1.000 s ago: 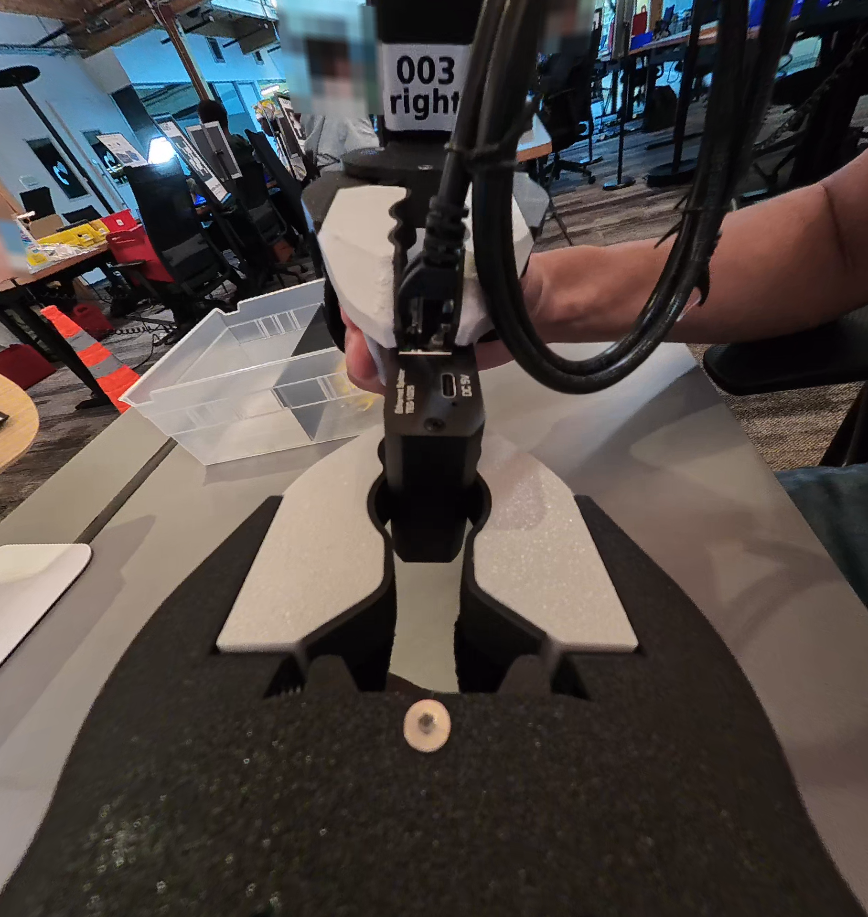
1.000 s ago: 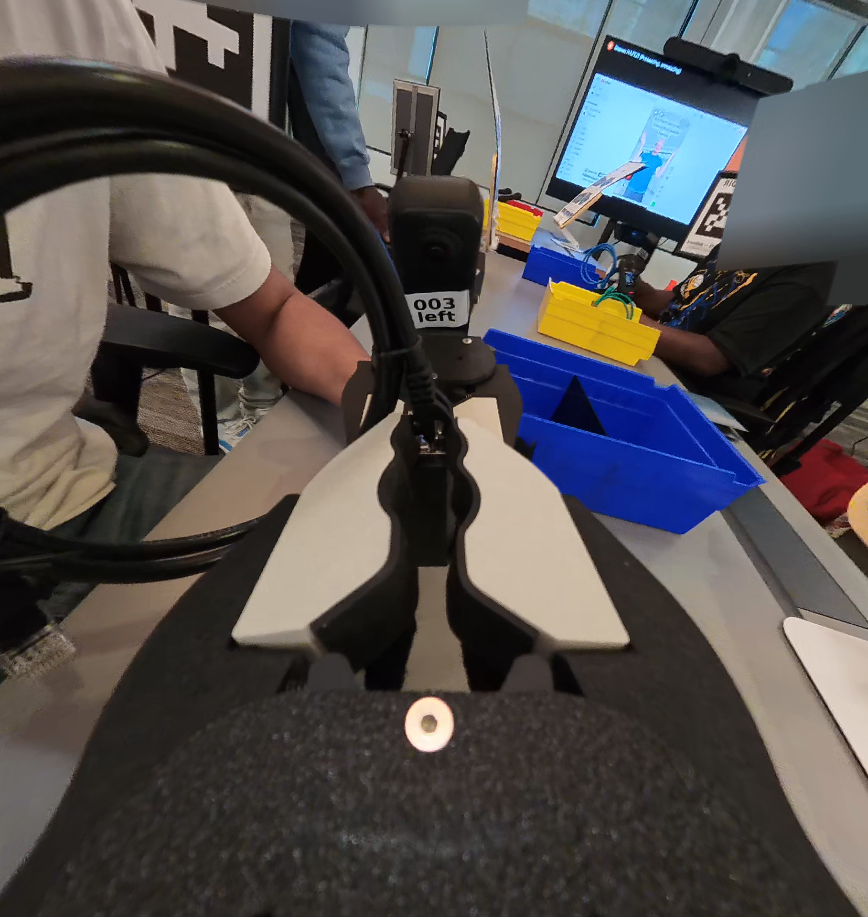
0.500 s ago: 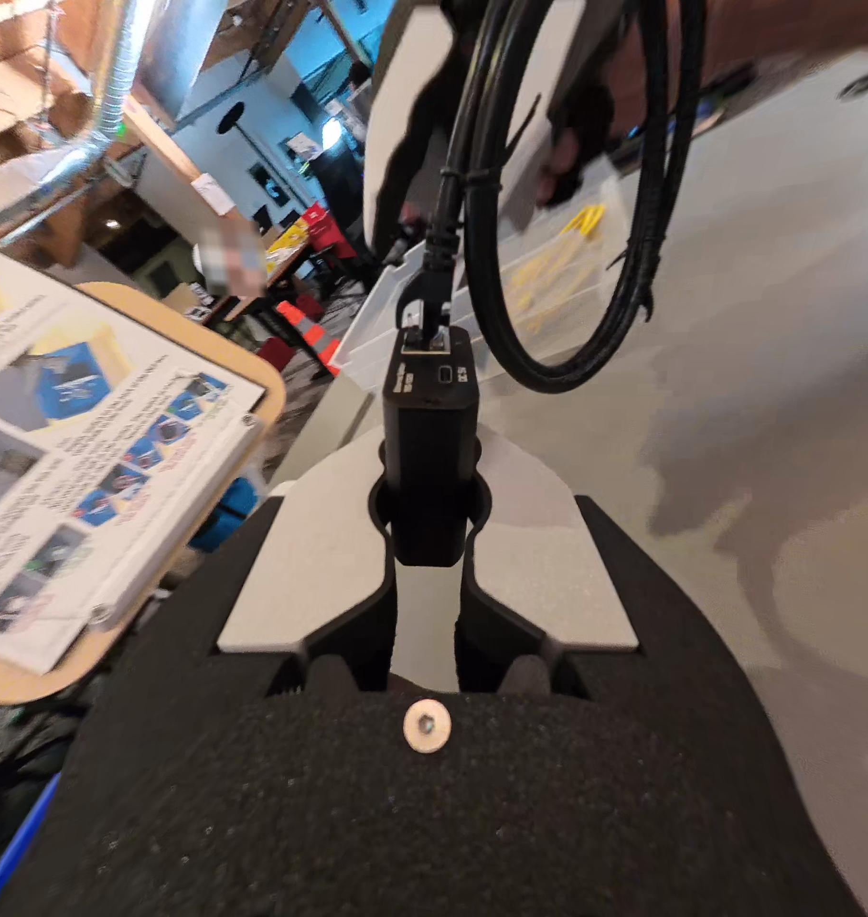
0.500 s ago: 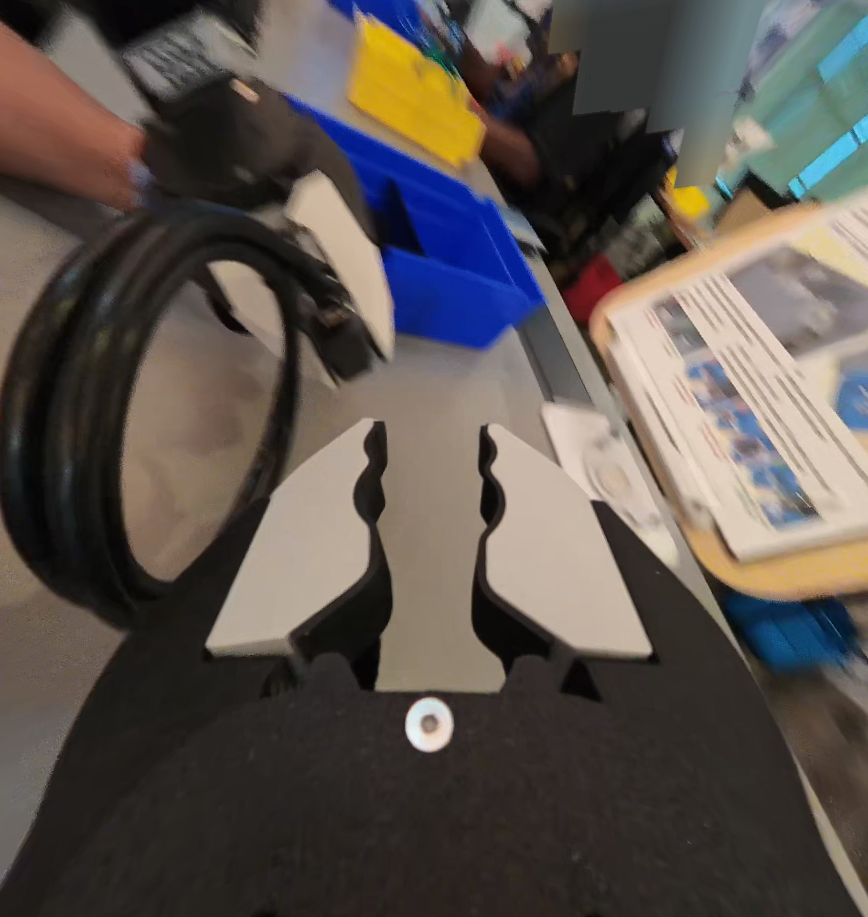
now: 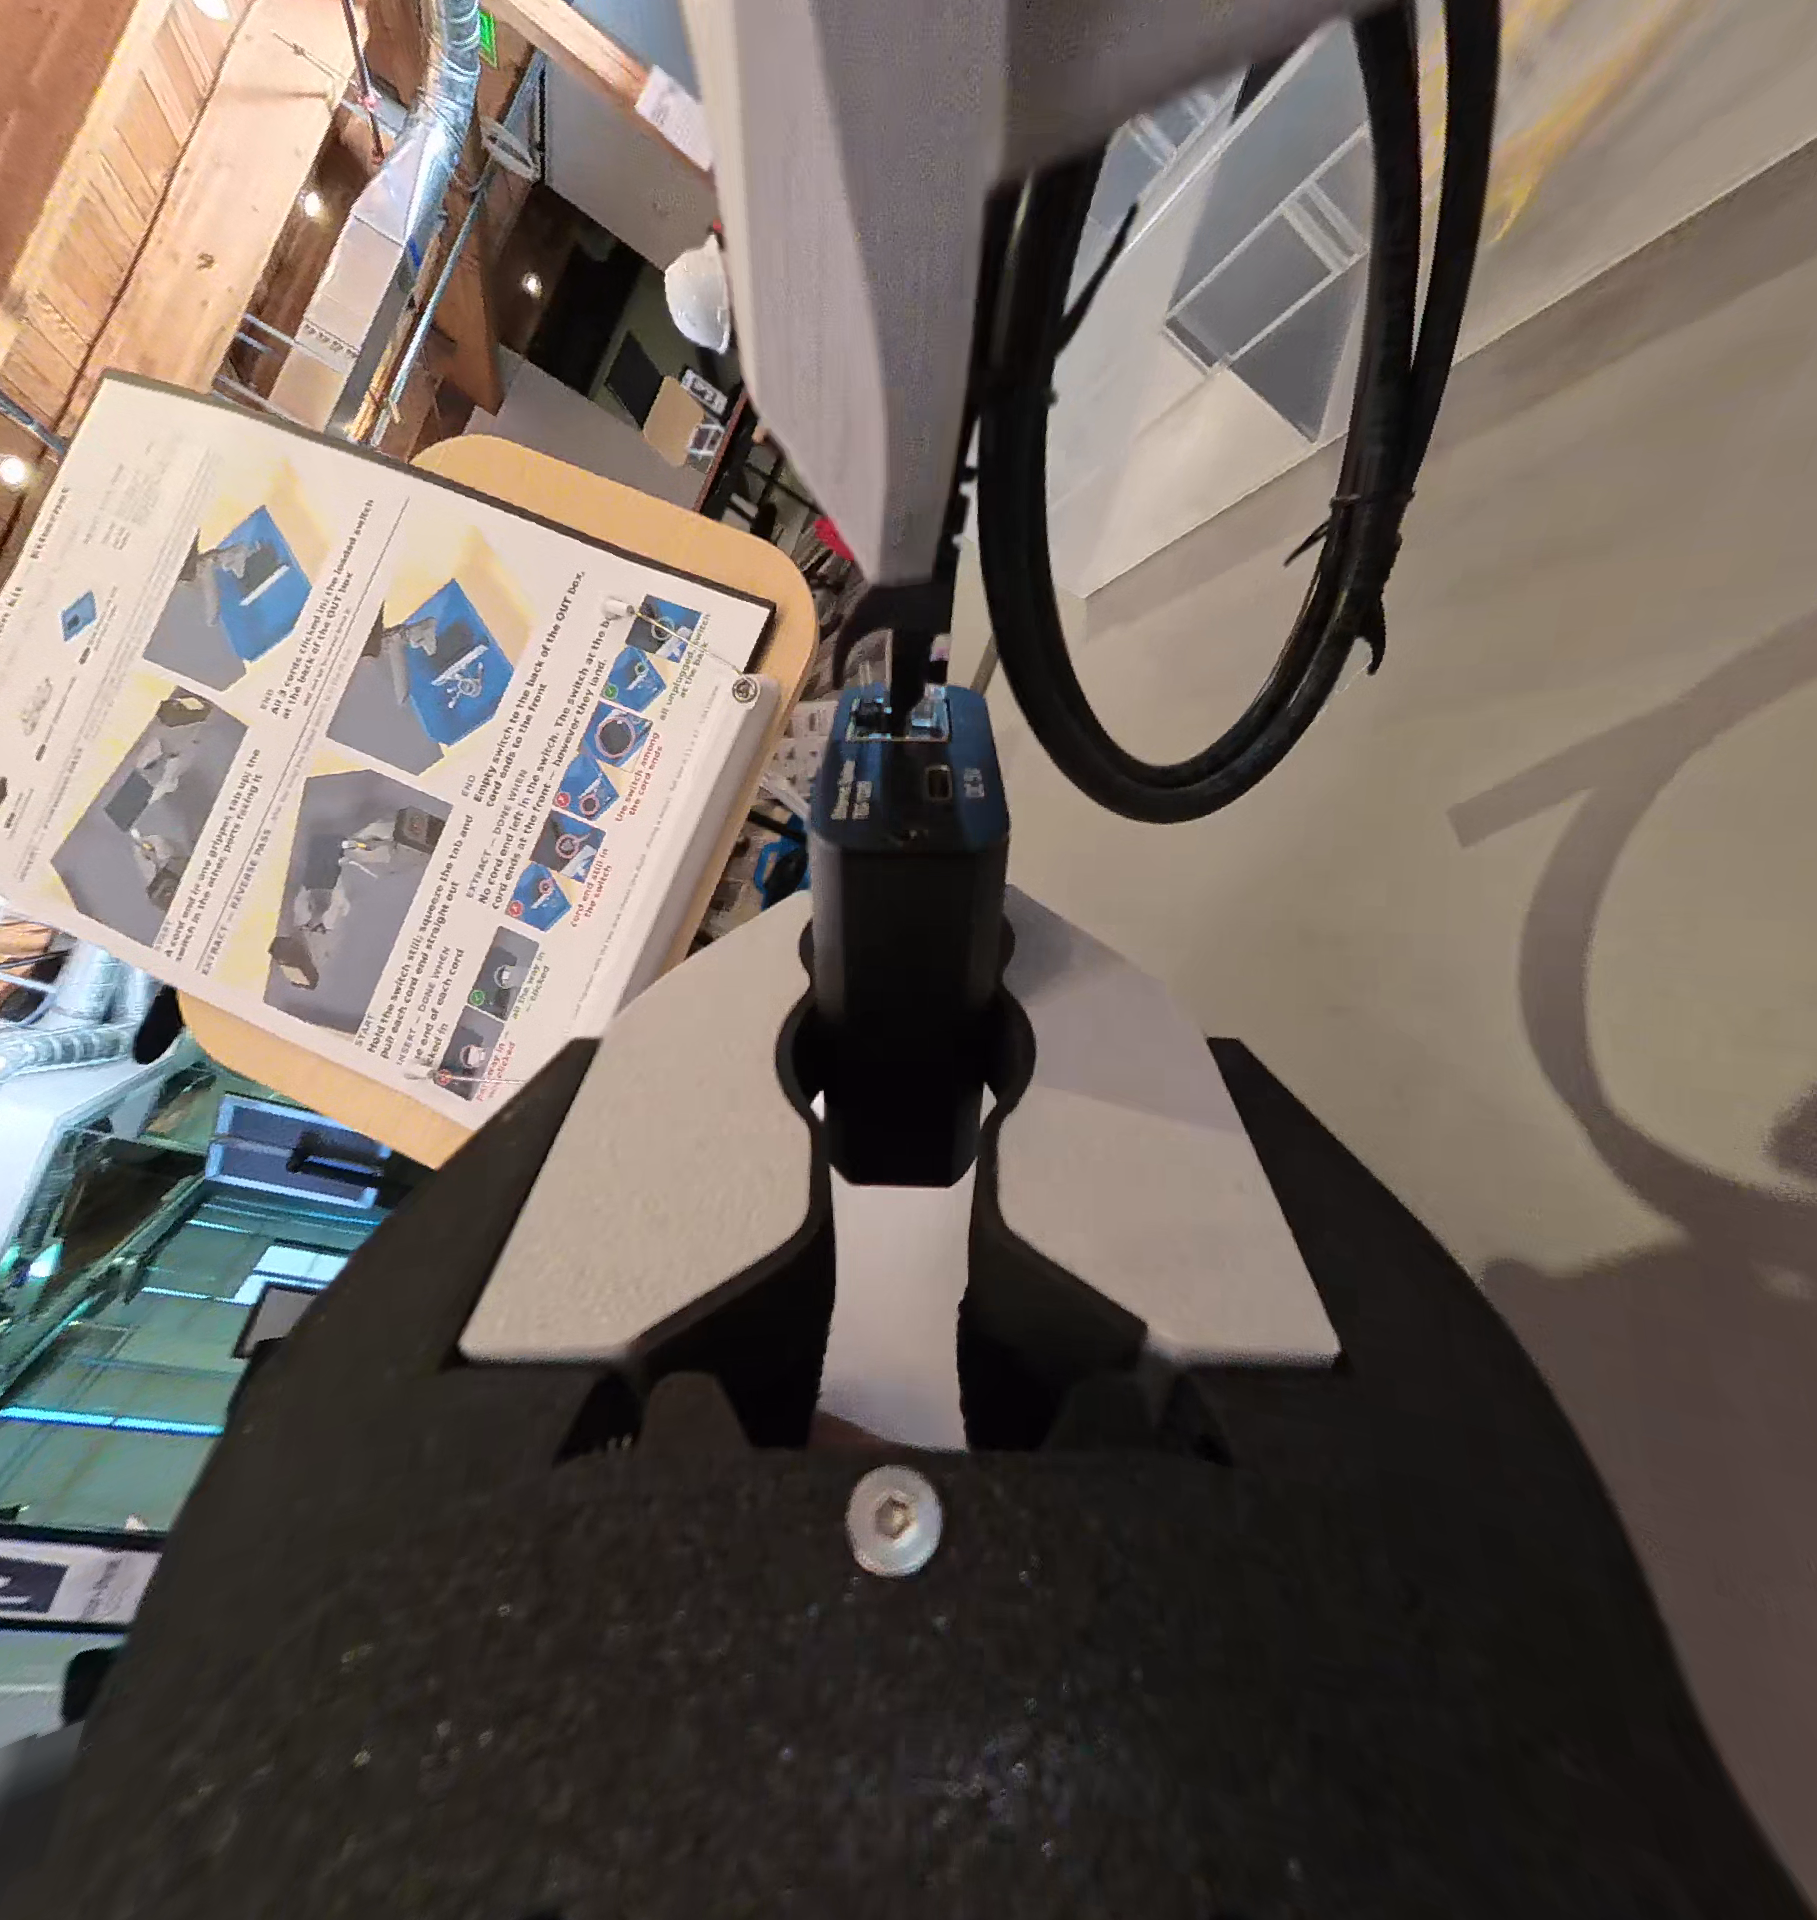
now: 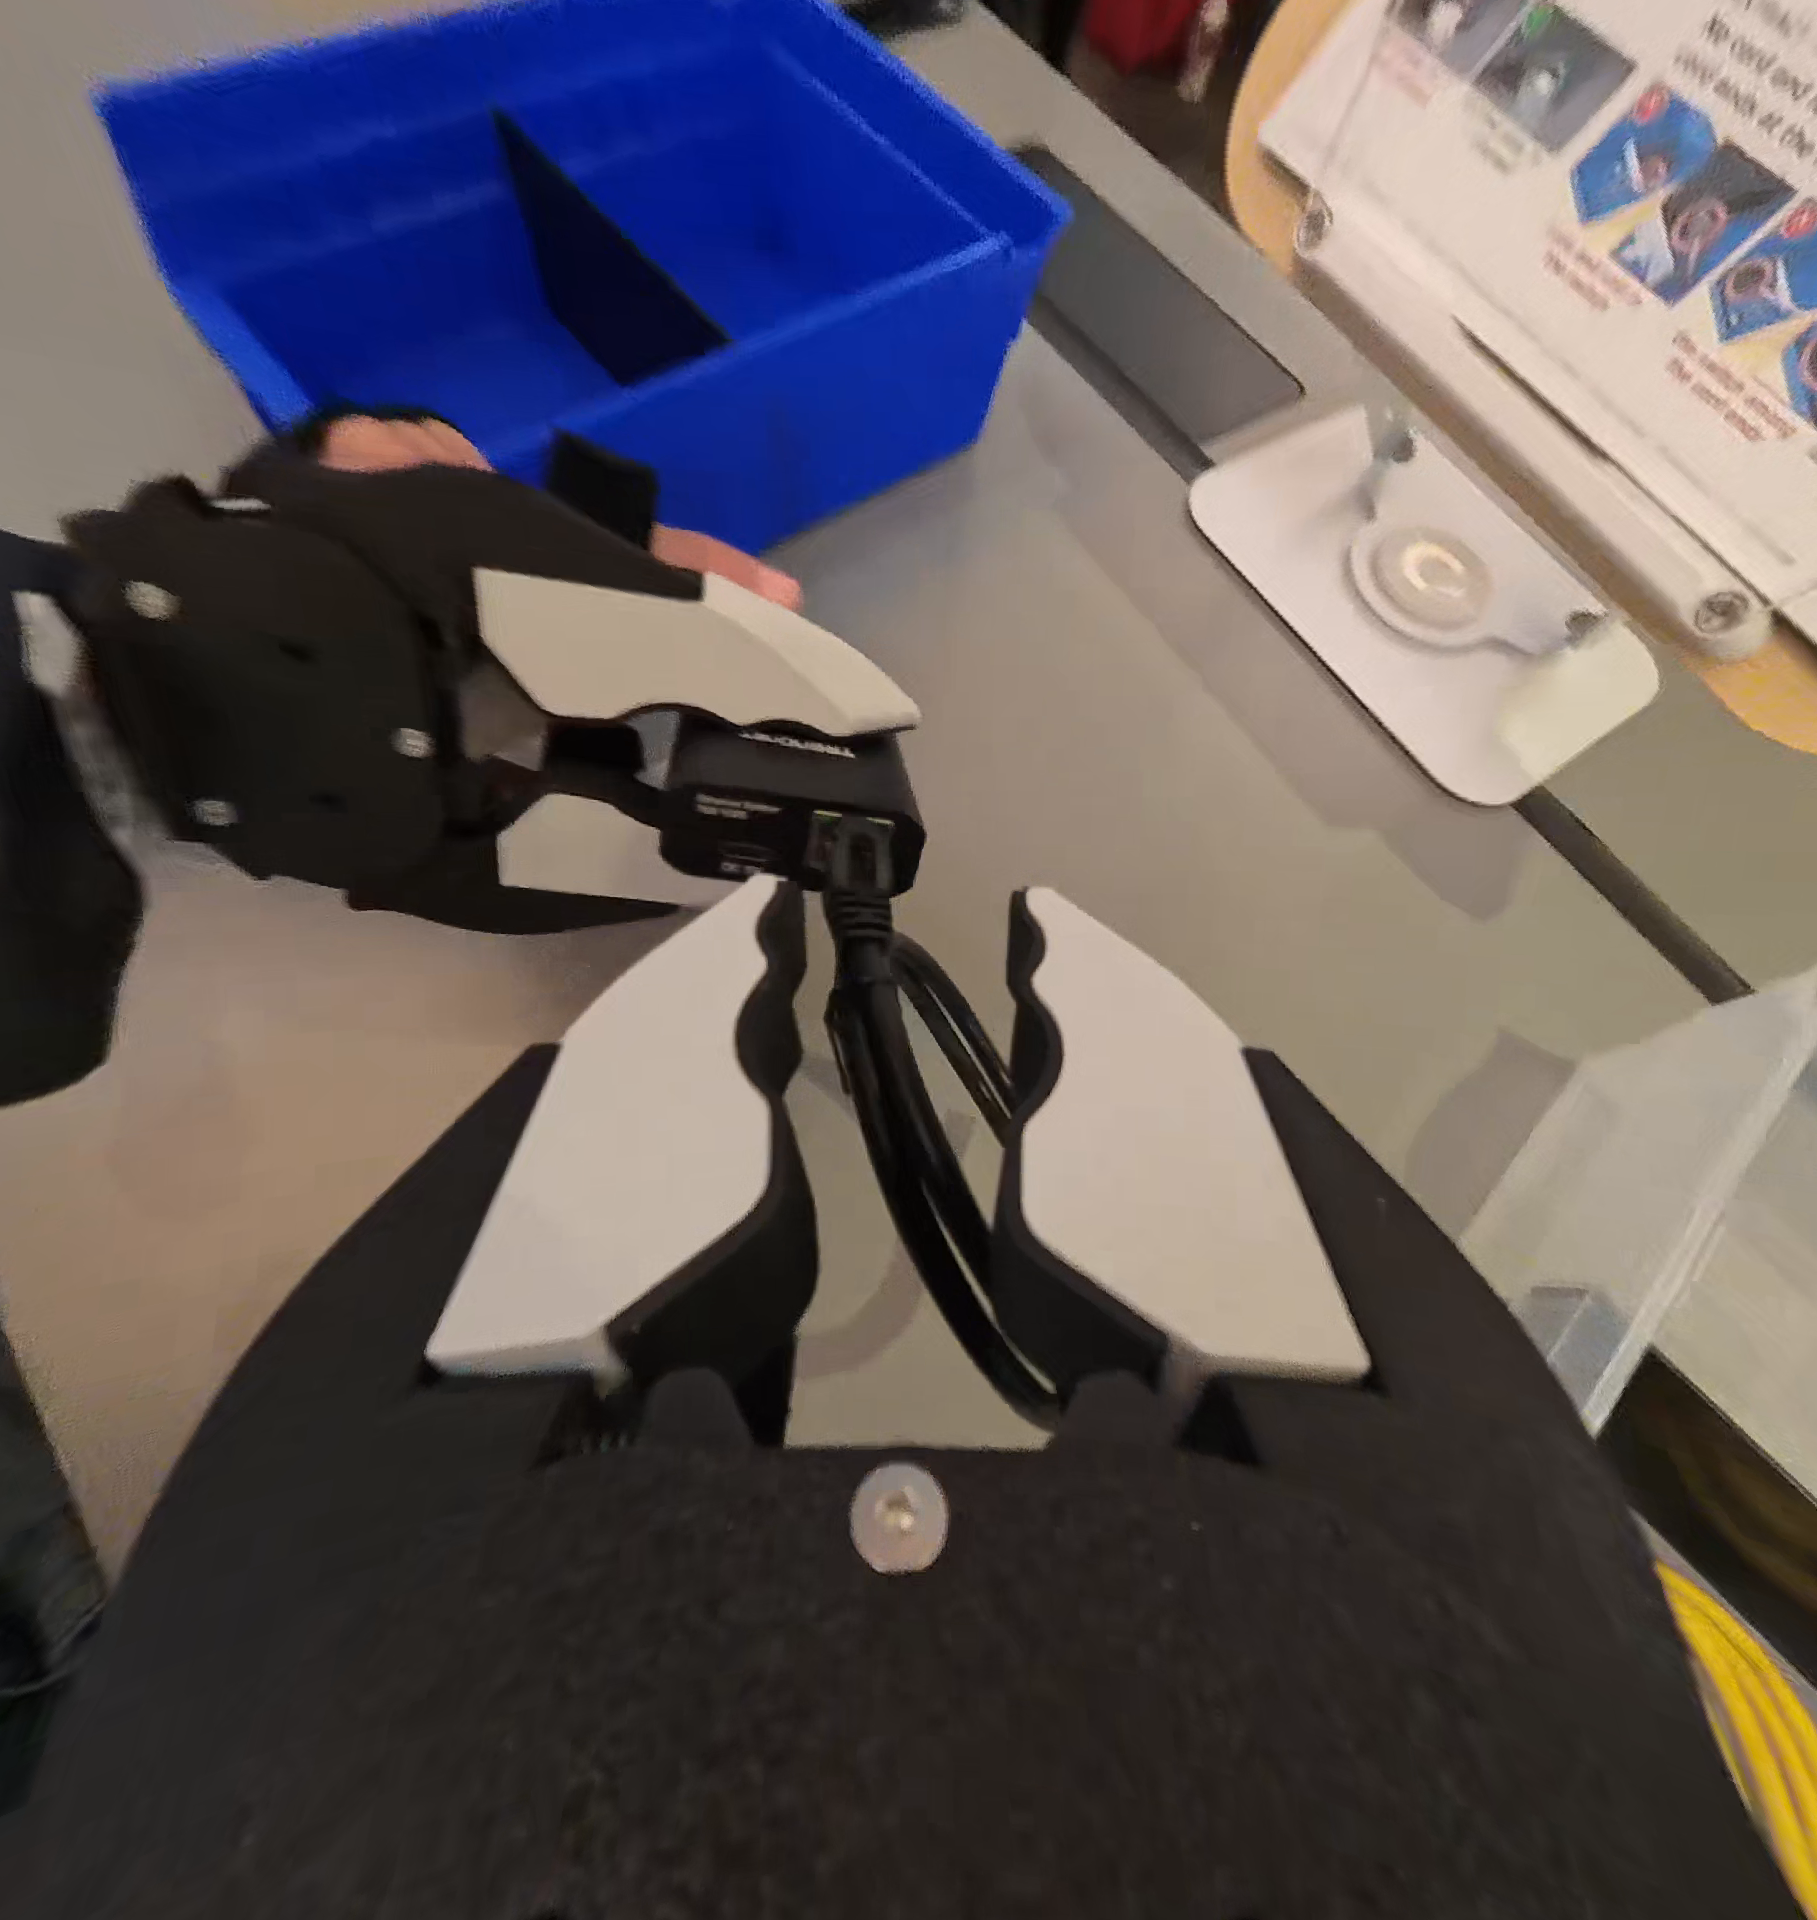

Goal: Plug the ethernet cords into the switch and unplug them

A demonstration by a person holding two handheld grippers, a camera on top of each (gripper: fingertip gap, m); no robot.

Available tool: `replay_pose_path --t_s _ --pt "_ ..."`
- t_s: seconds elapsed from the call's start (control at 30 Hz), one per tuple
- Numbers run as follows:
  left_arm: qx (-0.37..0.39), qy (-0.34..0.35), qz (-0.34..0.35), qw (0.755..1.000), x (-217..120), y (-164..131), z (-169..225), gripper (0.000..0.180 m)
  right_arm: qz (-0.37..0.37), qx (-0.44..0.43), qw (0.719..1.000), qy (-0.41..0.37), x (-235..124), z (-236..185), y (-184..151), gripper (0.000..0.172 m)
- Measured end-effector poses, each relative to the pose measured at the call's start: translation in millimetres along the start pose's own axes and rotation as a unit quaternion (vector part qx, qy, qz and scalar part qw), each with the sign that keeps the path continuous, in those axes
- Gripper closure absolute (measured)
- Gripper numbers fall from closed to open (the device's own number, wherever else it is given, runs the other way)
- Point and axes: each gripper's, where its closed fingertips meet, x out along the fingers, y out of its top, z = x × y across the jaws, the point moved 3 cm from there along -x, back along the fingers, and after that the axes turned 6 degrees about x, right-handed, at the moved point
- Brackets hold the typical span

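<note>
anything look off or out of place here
Nothing looks damaged or spilled. The switch is off the table, clamped in the left gripper, with one black cord plugged in and its bundled loop dangling between the open right gripper's fingers without being gripped. The blue bin looks empty.

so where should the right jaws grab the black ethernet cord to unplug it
Grip the ribbed black plug boot just below the small black switch, coming straight along the black ethernet cord. The open right gripper already straddles it; the left gripper clamps the switch.
</note>
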Motion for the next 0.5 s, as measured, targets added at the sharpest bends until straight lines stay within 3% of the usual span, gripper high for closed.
replay_pose_path --t_s 0.1,0.23,0.5 --pt "0.027 0.016 -0.006 0.999 -1 2 1 0.156 -0.005 0.015 0.999 0.028 7 -10 0 0.145" --pt "0.031 0.016 -0.016 0.999 0 3 4 0.156 -0.033 0.000 0.999 0.009 14 -7 -7 0.156" --pt "0.035 0.013 -0.038 0.999 3 0 7 0.155 -0.045 0.017 0.998 0.028 21 -7 -16 0.159"
